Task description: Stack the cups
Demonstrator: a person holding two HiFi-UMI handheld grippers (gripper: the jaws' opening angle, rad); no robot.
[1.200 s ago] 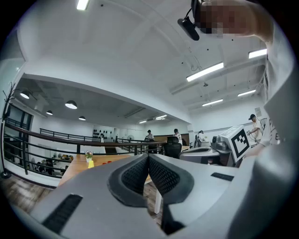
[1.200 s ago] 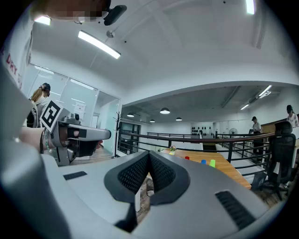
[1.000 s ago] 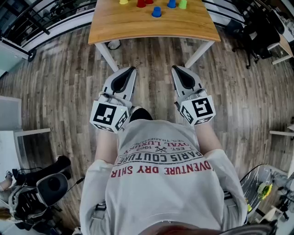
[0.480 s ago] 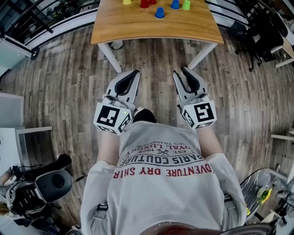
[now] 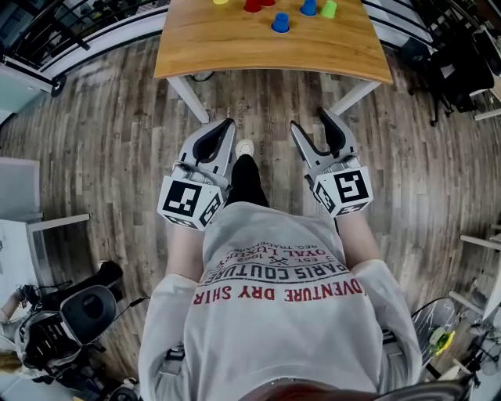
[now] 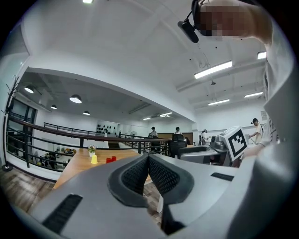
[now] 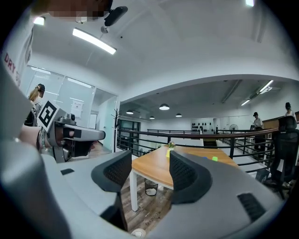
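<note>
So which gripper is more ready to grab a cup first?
Probably the right gripper: its jaws are opening with nothing between them, while the left gripper has its jaws together. Both hang short of the table, far from the nearest blue cup.

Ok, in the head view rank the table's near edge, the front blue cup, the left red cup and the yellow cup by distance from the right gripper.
Right gripper, jaws opening, empty:
1. Table's near edge, straight ahead.
2. Front blue cup, mid-table.
3. Left red cup, behind, leftward.
4. Yellow cup, far left.
</note>
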